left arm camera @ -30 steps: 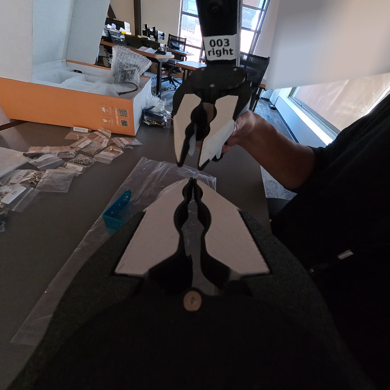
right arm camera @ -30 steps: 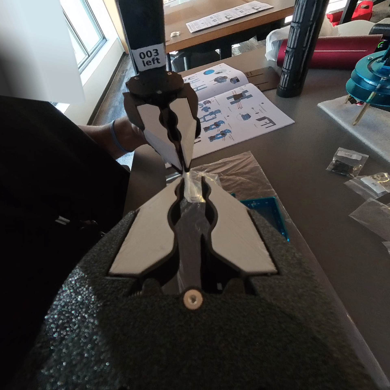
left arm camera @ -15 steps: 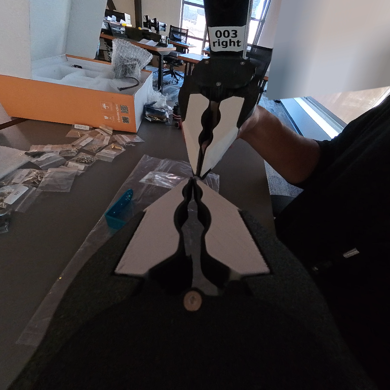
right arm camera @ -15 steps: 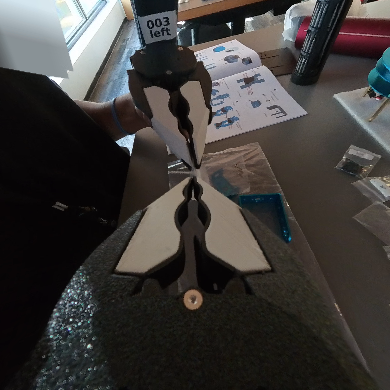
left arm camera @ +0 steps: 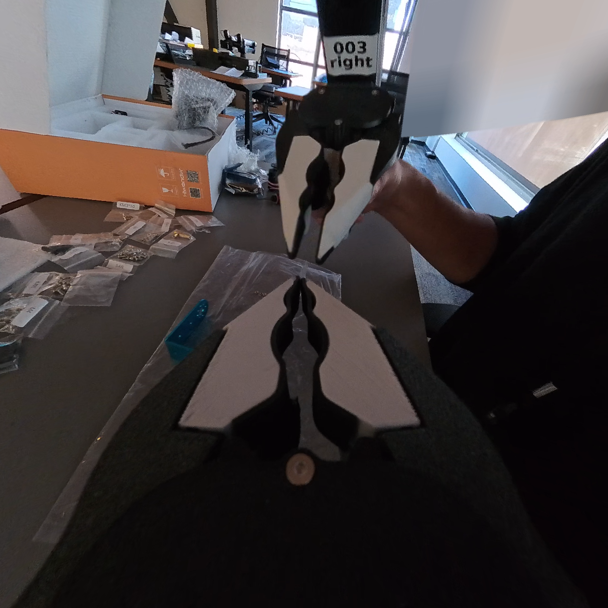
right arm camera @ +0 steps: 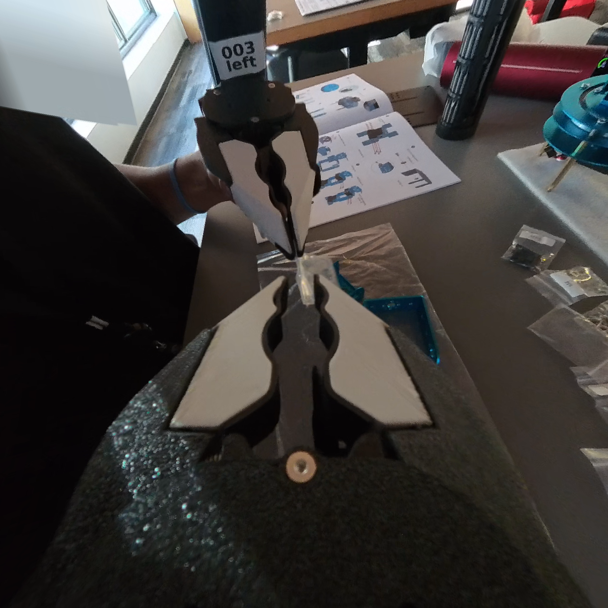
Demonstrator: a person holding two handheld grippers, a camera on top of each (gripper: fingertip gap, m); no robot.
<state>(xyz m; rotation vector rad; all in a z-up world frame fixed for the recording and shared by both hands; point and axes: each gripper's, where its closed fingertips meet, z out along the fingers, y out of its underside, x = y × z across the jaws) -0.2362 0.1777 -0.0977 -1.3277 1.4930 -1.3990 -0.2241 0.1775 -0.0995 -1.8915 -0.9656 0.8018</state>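
My left gripper (left arm camera: 300,279) is shut on a small clear plastic bag (right arm camera: 307,279), which hangs from its tips over the dark table. In the right wrist view the left gripper (right arm camera: 294,255) points down toward me. My right gripper (right arm camera: 301,279) is open, with its fingers on either side of the small bag. I cannot tell whether they touch it. In the left wrist view the right gripper (left arm camera: 306,258) is open just beyond my left tips. Below both lies a large clear plastic bag (left arm camera: 263,273) with blue metal brackets (right arm camera: 404,316) on it. One bracket (left arm camera: 189,329) shows at the left.
An open orange box (left arm camera: 98,171) and several small bags of screws (left arm camera: 98,263) lie to the left. An open instruction booklet (right arm camera: 378,154), a black cylinder (right arm camera: 467,65), a teal round device (right arm camera: 579,125) and more small bags (right arm camera: 533,246) lie on the table. The person's arm (left arm camera: 427,223) is at the right. Only a small space, under 4 cm, lies between the two pairs of fingers. From either gripper's tips it is about 35 cm to the teal round device (right arm camera: 579,125).
Half a second ago the right gripper was shut tip to tip with the left one. It has now opened and drawn back slightly. The left gripper has stayed shut on the small bag.
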